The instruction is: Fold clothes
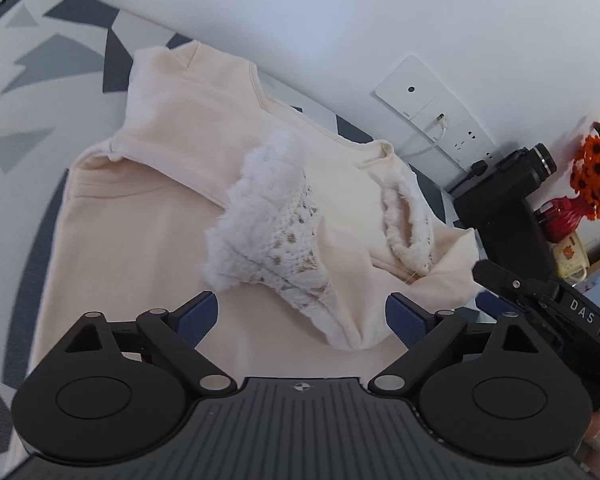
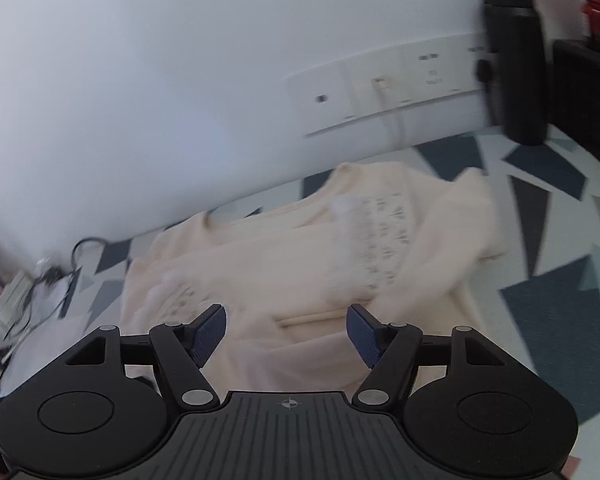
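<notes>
Both my claws are spread wide right now with nothing in them. My left gripper (image 1: 302, 318) hangs just above the cream sweater (image 1: 148, 208), which lies spread on the patterned grey-and-white surface (image 1: 28, 92) right in front of my fingers. One fluffy white cuff (image 1: 260, 224) is folded across the body, just ahead of and between my blue pads (image 1: 198, 316). The other fuzzy cuff (image 1: 406, 220) sits further off to my right, near the sweater's edge. Past that, on my far right, there's a black handheld device (image 1: 504, 196) and orange flowers (image 1: 596, 172) in a red vase.

My right gripper (image 2: 286, 334) is released too, hovering over the same sweater (image 2: 300, 264). That view is blurry, so the details are mushy. A wall socket panel (image 2: 380, 88) is straight ahead.
</notes>
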`<state>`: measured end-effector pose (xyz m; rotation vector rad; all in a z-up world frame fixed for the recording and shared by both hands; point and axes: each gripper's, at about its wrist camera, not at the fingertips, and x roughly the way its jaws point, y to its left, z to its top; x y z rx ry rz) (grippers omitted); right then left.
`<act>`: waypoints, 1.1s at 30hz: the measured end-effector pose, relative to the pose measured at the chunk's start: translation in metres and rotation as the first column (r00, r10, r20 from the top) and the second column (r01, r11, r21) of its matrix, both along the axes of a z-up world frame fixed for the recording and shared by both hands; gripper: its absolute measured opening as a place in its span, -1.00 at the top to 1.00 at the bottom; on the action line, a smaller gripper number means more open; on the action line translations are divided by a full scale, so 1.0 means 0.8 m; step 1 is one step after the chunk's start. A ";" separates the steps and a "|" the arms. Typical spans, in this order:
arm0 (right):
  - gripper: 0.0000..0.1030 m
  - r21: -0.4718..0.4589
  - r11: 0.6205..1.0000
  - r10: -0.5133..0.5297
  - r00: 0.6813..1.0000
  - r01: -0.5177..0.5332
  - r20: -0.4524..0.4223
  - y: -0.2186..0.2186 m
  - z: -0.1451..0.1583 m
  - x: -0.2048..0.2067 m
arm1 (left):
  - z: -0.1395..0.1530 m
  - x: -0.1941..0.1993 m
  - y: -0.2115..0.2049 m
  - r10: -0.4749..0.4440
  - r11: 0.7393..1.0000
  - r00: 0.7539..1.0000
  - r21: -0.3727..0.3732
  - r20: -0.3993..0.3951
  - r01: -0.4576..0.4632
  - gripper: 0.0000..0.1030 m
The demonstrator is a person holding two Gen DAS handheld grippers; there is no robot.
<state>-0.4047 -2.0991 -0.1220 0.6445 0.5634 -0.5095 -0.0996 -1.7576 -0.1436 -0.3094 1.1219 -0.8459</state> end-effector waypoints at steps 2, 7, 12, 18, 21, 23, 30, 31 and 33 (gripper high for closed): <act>-0.24 0.014 0.994 -0.113 0.994 0.113 0.007 -0.024 0.001 -0.025 | -0.009 0.006 -0.014 0.009 1.000 0.999 -0.027 -0.048 -0.010 -0.80; -0.26 0.015 0.963 -0.267 0.963 0.268 -0.032 -0.055 -0.011 -0.072 | -0.024 0.009 -0.045 -0.001 0.999 0.997 -0.048 -0.082 -0.003 -0.73; -0.35 0.002 0.961 -0.273 0.956 0.275 -0.108 -0.060 -0.029 -0.074 | -0.011 0.010 -0.051 0.015 1.000 1.000 0.003 0.016 -0.015 0.63; -0.35 0.001 0.972 -0.232 0.961 0.235 -0.151 -0.052 -0.042 -0.057 | 0.091 0.012 -0.026 0.071 0.981 0.943 -0.194 0.325 -0.006 0.69; -0.35 -0.006 0.978 -0.205 0.968 0.207 -0.142 -0.050 -0.038 -0.043 | 0.134 0.016 0.000 0.187 0.962 0.861 -0.267 0.473 -0.063 0.69; -0.35 -0.011 0.983 -0.184 0.973 0.184 -0.143 -0.048 -0.039 -0.032 | 0.131 0.028 0.004 0.219 0.972 0.826 -0.193 0.519 -0.136 0.68; -0.35 -0.021 0.993 -0.121 0.975 0.119 -0.185 -0.037 -0.050 0.003 | 0.039 0.070 0.015 0.244 0.959 0.924 0.069 0.296 -0.275 0.62; -0.35 -0.026 0.993 -0.118 0.975 0.115 -0.189 -0.037 -0.051 0.005 | 0.031 0.074 0.022 0.266 0.954 0.929 0.064 0.258 -0.291 0.60; -0.35 -0.038 0.993 -0.115 0.974 0.109 -0.196 -0.037 -0.051 0.008 | 0.020 0.081 0.031 0.292 0.949 0.932 0.059 0.214 -0.311 0.46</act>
